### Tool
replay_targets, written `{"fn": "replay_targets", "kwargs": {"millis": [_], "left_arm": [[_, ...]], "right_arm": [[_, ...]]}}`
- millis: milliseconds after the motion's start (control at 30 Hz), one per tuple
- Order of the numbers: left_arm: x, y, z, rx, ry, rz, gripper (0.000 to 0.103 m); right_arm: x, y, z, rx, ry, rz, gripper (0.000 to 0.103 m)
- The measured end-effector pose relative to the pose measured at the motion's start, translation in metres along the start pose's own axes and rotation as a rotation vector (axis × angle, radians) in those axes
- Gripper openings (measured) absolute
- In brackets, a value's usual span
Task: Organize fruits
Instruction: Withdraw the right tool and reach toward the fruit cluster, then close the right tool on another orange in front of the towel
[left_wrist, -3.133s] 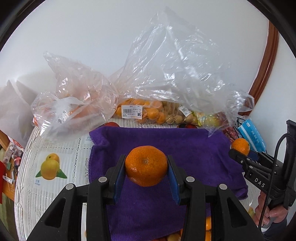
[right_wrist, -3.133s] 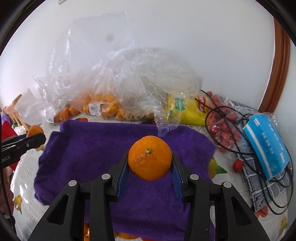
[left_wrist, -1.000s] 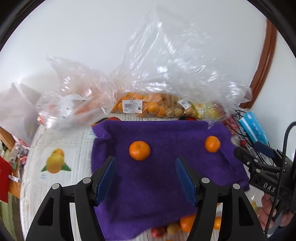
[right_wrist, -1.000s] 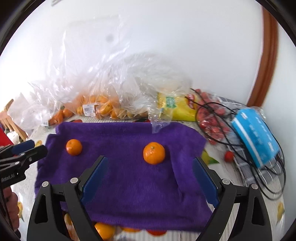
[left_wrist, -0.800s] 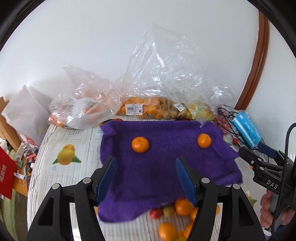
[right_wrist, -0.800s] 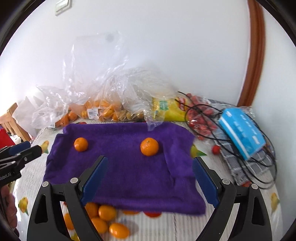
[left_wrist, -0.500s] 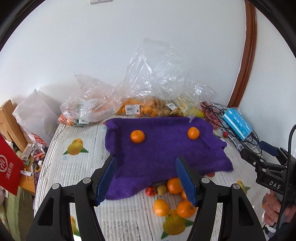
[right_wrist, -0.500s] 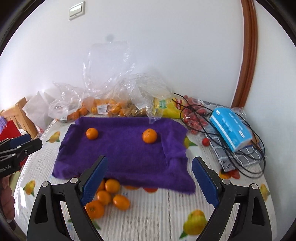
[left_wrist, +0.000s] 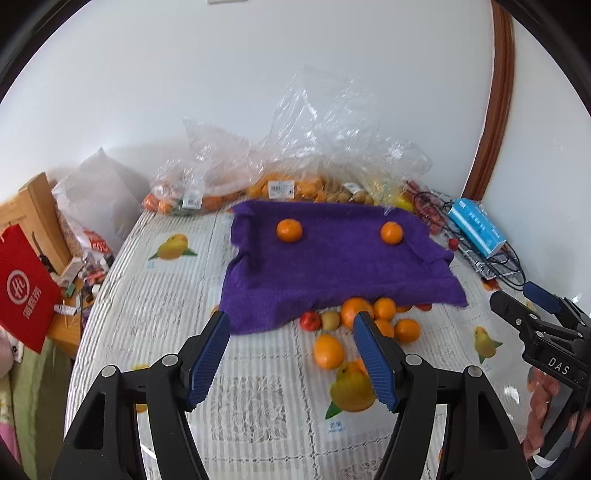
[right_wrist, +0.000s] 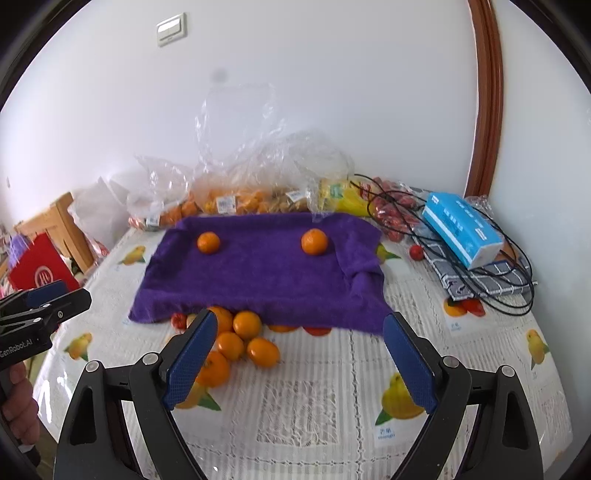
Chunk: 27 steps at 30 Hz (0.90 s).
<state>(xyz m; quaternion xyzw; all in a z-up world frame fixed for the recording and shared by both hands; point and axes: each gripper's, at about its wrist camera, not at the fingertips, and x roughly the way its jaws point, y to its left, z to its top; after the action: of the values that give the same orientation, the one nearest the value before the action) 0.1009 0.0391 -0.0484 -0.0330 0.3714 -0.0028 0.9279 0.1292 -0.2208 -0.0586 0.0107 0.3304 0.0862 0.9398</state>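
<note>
A purple towel (left_wrist: 332, 269) (right_wrist: 266, 280) lies on the table with two mandarins on its far part: one at the left (left_wrist: 289, 230) (right_wrist: 208, 242) and one at the right (left_wrist: 391, 233) (right_wrist: 314, 241). A pile of loose mandarins (left_wrist: 384, 325) (right_wrist: 236, 343) and a small red fruit (left_wrist: 309, 321) lie at the towel's near edge. My left gripper (left_wrist: 291, 354) is open and empty, held back over the table in front of the pile. My right gripper (right_wrist: 295, 354) is open wide and empty, also back from the towel.
Clear plastic bags of fruit (left_wrist: 295, 181) (right_wrist: 240, 192) stand against the wall behind the towel. A blue tissue pack (right_wrist: 461, 229), black cables (right_wrist: 509, 280) and a checked cloth lie at the right. A red bag (left_wrist: 22, 291) and wooden furniture are off the left edge.
Both grippers let go of their mandarins onto the towel, opened, and pulled back and up. The pile of loose fruit at the towel's near edge has come into view.
</note>
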Motion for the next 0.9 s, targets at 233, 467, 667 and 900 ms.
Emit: {"fn": "replay_targets", "kwargs": {"millis": [233, 467, 667, 900], "left_arm": [[0.018, 0.014, -0.019, -0.044, 0.054, -0.004, 0.069], [0.045, 0.025, -0.03, -0.062, 0.111, -0.004, 0.07], [0.065, 0.033, -0.034, -0.078, 0.14, -0.023, 0.07], [0.079, 0.037, -0.034, -0.087, 0.15, -0.051, 0.07]], "right_arm": [[0.017, 0.003, -0.023, -0.022, 0.058, 0.034, 0.077], [0.057, 0.007, -0.036, -0.026, 0.123, 0.072, 0.056], [0.091, 0.017, -0.04, -0.062, 0.161, 0.109, 0.049], [0.124, 0.021, -0.044, -0.076, 0.213, 0.141, 0.044]]}}
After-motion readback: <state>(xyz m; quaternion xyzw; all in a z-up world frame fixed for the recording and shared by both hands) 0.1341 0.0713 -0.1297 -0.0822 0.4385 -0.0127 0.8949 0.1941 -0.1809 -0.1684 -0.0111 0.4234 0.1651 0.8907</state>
